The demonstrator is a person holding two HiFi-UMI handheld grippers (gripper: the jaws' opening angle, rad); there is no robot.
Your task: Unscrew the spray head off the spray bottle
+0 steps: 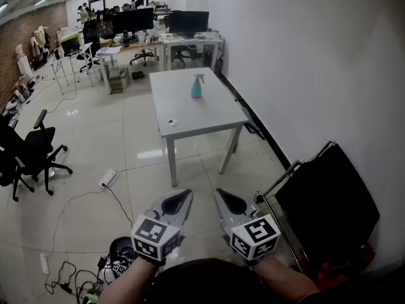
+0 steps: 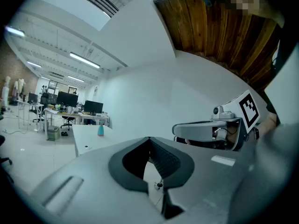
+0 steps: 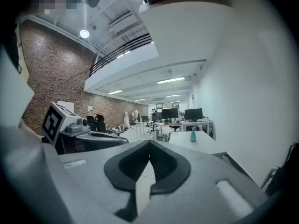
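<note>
A teal spray bottle (image 1: 197, 87) with a pale spray head stands upright on the far part of a white table (image 1: 209, 116). It shows small in the left gripper view (image 2: 100, 130) and in the right gripper view (image 3: 193, 135). My left gripper (image 1: 188, 195) and right gripper (image 1: 218, 194) hang side by side over the floor, well short of the table. Both are shut with nothing between the jaws. A small round white thing (image 1: 173, 122) lies near the table's front left corner.
A black folding frame (image 1: 323, 201) leans on the white wall at my right. Cables and a power strip (image 1: 108, 178) lie on the tiled floor at the left. A black office chair (image 1: 28, 154) stands far left. Desks with monitors (image 1: 187, 23) fill the back.
</note>
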